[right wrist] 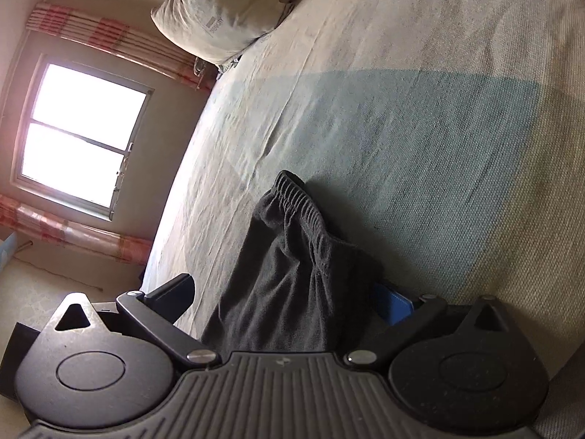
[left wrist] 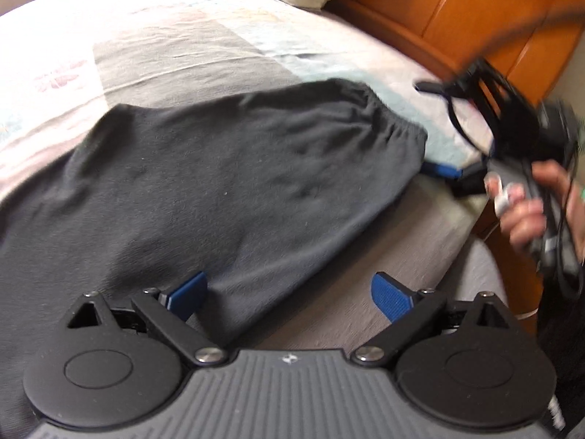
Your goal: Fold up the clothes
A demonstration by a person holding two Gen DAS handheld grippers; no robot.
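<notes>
- My left gripper (left wrist: 289,298) hovers low over the bed (left wrist: 182,55), jaws spread wide, nothing between them.
- Its left blue pad (left wrist: 188,291) sits over the dark grey garment (left wrist: 219,183); the right pad (left wrist: 391,296) is over bare sheet just beside the garment's edge.
- The garment lies spread flat ahead of the left gripper, elastic waistband (left wrist: 395,117) at the far right end.
- My right gripper (right wrist: 292,292) is rolled onto its side, at the waistband corner, jaws apart with the bunched waistband (right wrist: 303,212) and cloth lying between them; not clamped.
- One right blue pad (right wrist: 395,305) is partly hidden behind the cloth, resting near the sheet.
- From the left wrist view, my right hand (left wrist: 530,201) grips the handle off to the right, blurred, cables trailing.
- Pillow (right wrist: 223,14) far ahead of the right gripper; wooden headboard (left wrist: 457,11) beyond, right of the left gripper.
</notes>
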